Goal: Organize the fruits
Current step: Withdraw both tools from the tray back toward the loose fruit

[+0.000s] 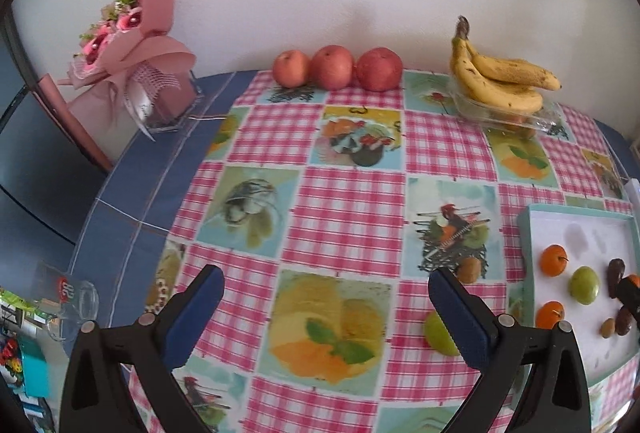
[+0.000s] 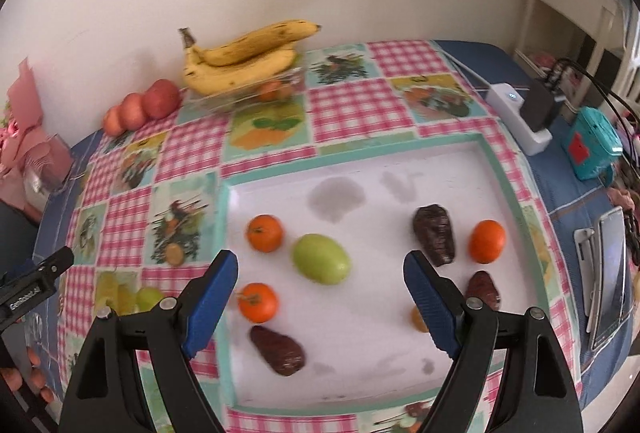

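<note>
On the white tray (image 2: 400, 169) lie three small oranges (image 2: 264, 233), a green fruit (image 2: 321, 259) and dark wrinkled dates (image 2: 434, 235). Far back, three red apples (image 1: 333, 68) line the wall beside spotted bananas (image 1: 496, 81) atop a clear container (image 1: 508, 117). Another green fruit (image 1: 438, 333) sits on the tablecloth left of the tray.

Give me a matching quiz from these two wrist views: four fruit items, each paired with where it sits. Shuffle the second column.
Things:
1. bananas
2. three apples
3. green fruit on the tray
4. green fruit off the tray

Places:
A. on the tablecloth, just behind the left gripper's right finger
B. in a row along the wall
C. on top of a clear container
D. on the white tray between the oranges and the dark fruits, ahead of the right gripper

Pairs: 1-C, 2-B, 3-D, 4-A
</note>
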A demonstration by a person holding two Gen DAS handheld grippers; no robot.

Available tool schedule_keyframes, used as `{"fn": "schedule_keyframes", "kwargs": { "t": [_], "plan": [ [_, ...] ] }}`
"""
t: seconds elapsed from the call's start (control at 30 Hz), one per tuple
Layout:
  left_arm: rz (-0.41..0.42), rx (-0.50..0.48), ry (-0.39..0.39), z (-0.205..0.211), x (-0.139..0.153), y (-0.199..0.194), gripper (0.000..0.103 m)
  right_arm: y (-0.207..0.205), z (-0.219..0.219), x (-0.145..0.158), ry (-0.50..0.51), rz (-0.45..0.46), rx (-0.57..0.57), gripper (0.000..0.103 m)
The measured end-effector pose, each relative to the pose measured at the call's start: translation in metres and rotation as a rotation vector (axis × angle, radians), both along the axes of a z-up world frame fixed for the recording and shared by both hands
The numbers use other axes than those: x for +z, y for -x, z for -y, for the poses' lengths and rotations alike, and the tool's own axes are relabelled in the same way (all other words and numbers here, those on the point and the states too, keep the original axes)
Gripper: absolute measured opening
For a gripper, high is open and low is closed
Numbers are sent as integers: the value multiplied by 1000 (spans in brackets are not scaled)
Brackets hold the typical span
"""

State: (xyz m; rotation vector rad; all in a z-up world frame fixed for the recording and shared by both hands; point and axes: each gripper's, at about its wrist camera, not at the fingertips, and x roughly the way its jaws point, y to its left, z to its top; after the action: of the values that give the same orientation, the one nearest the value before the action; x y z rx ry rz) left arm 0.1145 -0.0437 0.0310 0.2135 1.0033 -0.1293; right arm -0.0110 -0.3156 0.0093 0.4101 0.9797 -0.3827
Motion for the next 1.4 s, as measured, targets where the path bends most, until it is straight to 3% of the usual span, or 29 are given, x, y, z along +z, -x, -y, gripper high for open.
{"fn": "schedule_keyframes", "kwargs": {
  "t": [0.33,0.6,1.23,1.27,1.4],
  "plan": [
    [24,51,24,-28,9,-3,103,-17,-42,1,-16,-9,92,86],
    [-15,39,14,-23,-4,-7,103,-17,-46,-3,-58,-21,81,86],
    [-278,-83,126,28,-72,-10,102,-24,-33,-48,-107,-157,65,86],
    [-291,-84,145,29,-75,-10,101,-24,-33,-48,-107,-157,65,86],
    [-352,-90,204,33,-85,-11,76,-25,-33,-47,-107,-151,63,86]
  ]
}}
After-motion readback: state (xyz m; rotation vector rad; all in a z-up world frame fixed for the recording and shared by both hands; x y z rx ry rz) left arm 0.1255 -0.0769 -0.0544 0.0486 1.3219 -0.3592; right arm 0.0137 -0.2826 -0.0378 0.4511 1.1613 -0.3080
